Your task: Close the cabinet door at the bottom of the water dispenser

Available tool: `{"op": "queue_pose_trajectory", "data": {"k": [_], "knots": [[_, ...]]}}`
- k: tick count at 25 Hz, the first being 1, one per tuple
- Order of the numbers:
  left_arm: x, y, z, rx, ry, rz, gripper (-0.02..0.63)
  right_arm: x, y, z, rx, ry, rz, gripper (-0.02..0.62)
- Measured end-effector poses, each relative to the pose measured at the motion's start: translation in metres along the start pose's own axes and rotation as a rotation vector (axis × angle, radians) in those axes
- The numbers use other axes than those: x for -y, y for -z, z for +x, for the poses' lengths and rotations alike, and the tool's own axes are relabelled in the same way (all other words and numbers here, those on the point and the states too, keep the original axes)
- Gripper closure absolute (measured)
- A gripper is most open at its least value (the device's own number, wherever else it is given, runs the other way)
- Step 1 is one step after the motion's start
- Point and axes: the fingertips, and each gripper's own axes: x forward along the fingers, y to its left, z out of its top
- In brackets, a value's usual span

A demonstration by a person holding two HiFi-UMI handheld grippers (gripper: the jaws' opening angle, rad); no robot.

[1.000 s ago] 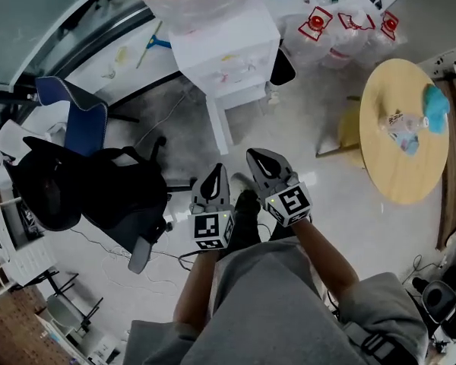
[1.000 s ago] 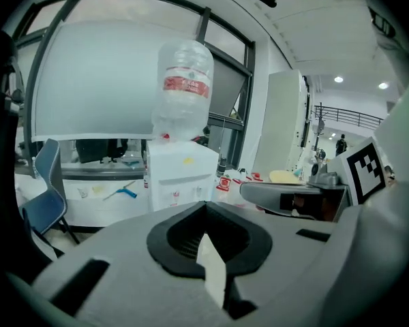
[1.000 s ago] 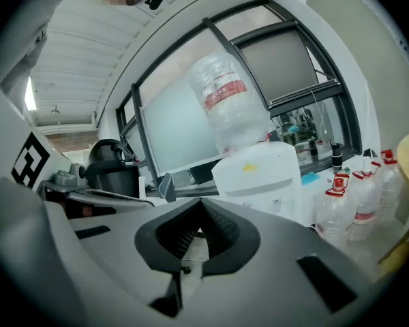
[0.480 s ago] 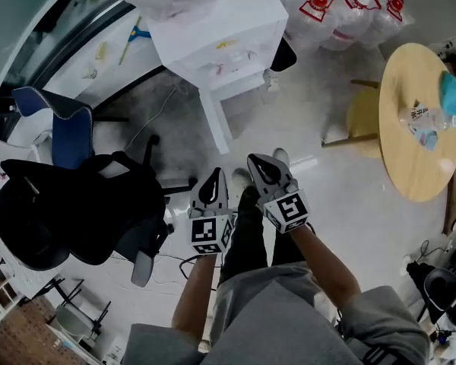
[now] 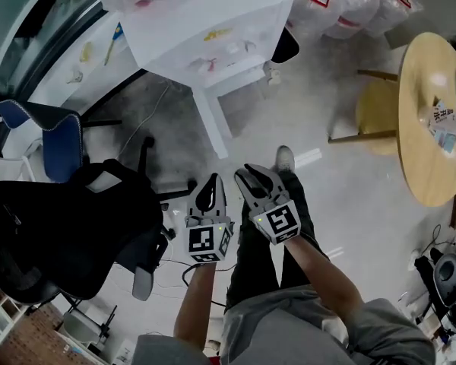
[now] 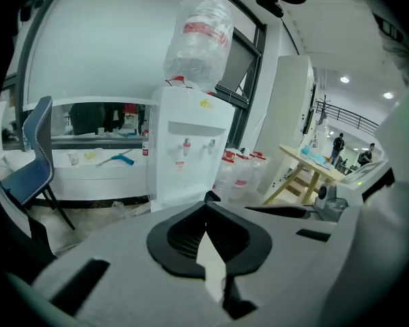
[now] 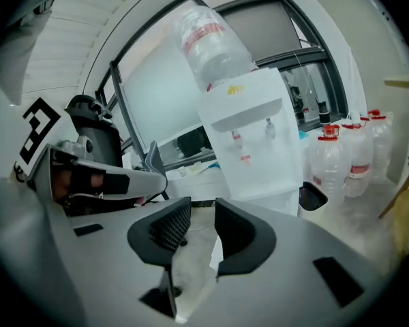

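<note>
Ahead, the cabinet door (image 5: 210, 124) stands well clear of both tongs: left tongs (image 5: 211, 182) clenched empty, right tongs (image 5: 249, 176) just parting, empty.

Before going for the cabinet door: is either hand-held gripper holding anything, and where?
Nothing is held. The left hand-held gripper is shut and empty; on the right hand-held gripper the jaws have just been opening, nothing between them.
</note>
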Motion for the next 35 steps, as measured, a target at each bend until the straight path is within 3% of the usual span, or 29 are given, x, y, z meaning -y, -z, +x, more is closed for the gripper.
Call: {"op": "queue_pose_trajectory", "data": {"k": [5,19,35], "knots": [[-0.022,0.033,0.019,-0.014,-0.006,-0.01,0.598,0.008,0.055,0.029,-0.07,0.018,0.014,0.43],[-0.065,0.127,0.057,-0.078,0.006,-0.013,0.6,0.039,0.187,0.106,-0.259,0.082,-0.035,0.309],[-0.1,0.185,0.08,-0.173,0.019,-0.001,0.6,0.051,0.243,0.169,-0.346,0.097,-0.042,0.258]]}}
